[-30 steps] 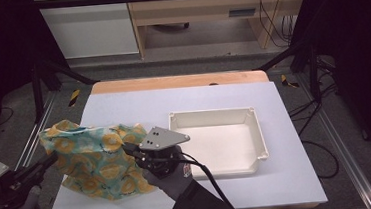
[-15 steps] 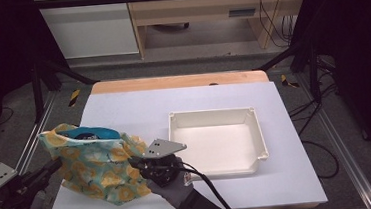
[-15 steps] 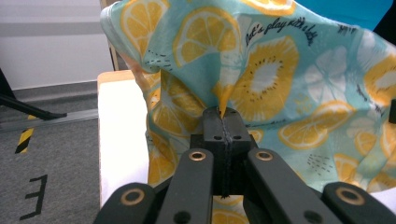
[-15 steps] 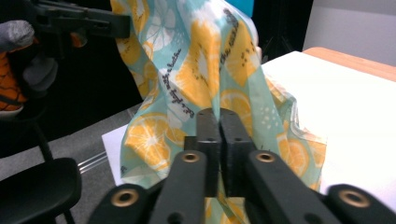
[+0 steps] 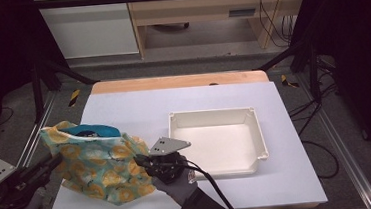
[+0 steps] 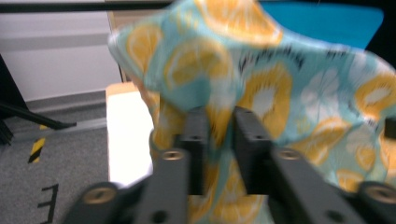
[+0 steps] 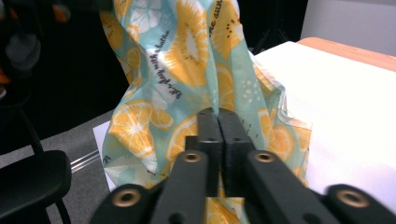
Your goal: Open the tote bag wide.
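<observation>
Black jaws of the right gripper (image 7: 218, 122) are clamping the near right edge of the floppy lemon-print teal fabric bag (image 5: 98, 164), while the left gripper (image 6: 219, 135) has just been loosening on its left side, cloth between them. Bag is sitting left of the white plastic tray (image 5: 216, 141) on the pale tabletop (image 5: 138, 108); grey floor beyond.
</observation>
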{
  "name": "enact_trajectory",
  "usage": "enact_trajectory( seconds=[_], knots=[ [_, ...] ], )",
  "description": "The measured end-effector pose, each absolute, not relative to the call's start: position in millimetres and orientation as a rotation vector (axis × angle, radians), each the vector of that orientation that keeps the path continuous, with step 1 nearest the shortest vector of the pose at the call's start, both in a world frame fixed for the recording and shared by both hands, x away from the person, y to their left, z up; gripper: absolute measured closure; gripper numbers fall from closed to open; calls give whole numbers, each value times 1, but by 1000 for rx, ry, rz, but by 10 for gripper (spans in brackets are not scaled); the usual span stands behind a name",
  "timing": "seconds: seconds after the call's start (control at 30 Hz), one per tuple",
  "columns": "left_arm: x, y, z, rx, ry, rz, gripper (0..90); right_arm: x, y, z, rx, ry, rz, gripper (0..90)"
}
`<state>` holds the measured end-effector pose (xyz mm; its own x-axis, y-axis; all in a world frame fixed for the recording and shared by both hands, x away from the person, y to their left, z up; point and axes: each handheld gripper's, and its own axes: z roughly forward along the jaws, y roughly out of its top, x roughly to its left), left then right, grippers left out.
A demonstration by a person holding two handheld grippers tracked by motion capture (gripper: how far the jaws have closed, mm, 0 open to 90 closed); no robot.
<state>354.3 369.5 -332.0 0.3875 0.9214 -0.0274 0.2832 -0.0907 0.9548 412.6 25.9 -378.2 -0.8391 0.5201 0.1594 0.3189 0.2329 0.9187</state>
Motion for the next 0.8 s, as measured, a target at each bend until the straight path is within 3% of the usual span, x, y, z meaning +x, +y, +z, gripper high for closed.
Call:
enact_trajectory(
  seconds=[0.1, 0.23, 0.8],
  knots=[
    [358, 367, -327, 1622, 1090, 783, 703, 414, 27, -377, 798, 2325, 1667, 900],
    [358, 365, -329, 1640, 1110, 816, 895, 412, 28, -371, 783, 2299, 1692, 900],
    [344, 386, -346, 1605, 1247, 840, 899, 414, 57, -359, 727, 2307, 1672, 900]
  ],
)
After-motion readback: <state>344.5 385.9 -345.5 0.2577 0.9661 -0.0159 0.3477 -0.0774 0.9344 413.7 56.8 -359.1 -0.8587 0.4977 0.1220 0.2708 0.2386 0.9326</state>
